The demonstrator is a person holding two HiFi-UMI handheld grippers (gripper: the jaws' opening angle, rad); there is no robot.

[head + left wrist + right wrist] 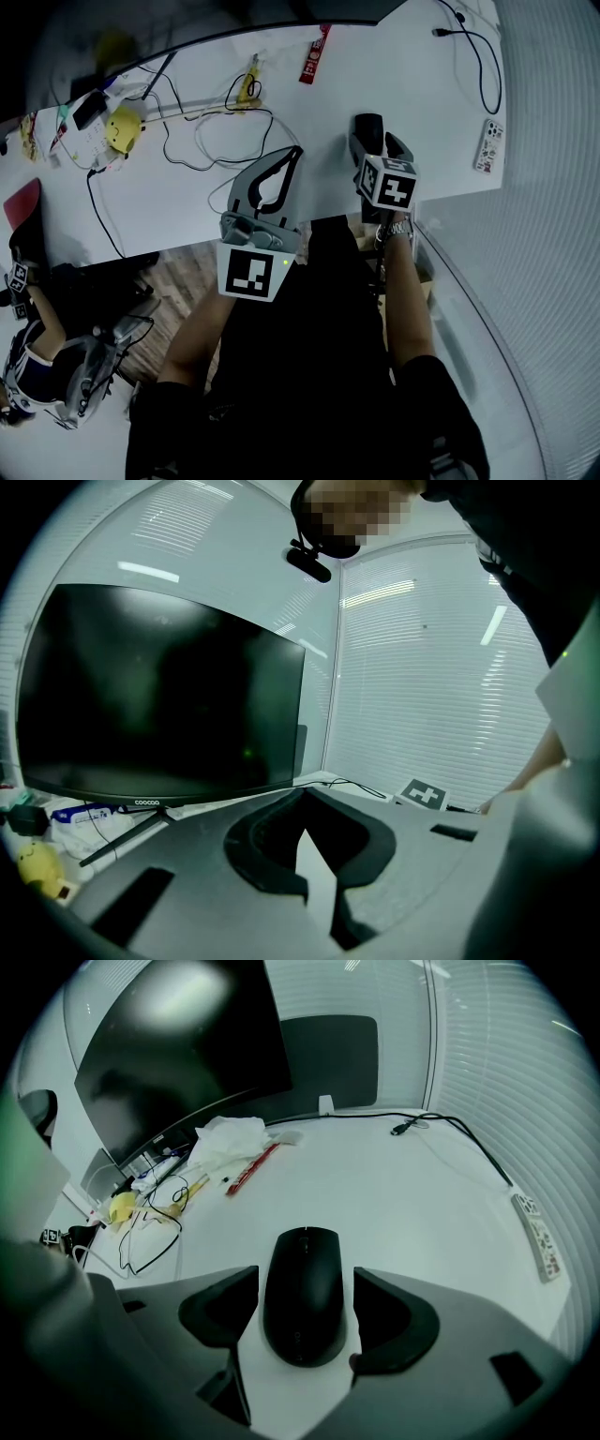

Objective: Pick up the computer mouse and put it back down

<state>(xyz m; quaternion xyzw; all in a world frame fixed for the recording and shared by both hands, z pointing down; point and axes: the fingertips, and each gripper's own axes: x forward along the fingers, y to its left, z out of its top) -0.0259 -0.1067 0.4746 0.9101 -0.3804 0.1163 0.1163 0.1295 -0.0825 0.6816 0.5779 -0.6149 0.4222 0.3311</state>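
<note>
Black computer mouse (302, 1288) on white desk (422, 1204), by its near edge | right gripper (305, 1309) jaws parted, straddling it, no grip | left gripper (302, 797) closed, empty | risk: your off-centre squeeze may squirt its rounded shell forward.

Head view: high above, facing steeply down onto the white table (375, 75), far off. Left gripper view: low at the table edge, facing across it toward the monitor (159, 696) and window blinds (431, 686). Right gripper view: close over the table, facing forward and down onto the computer mouse (302, 1293). Shared by head and right gripper views: computer mouse, red wrapper (315, 54), black cable (459, 34); by both gripper views: the monitor
</note>
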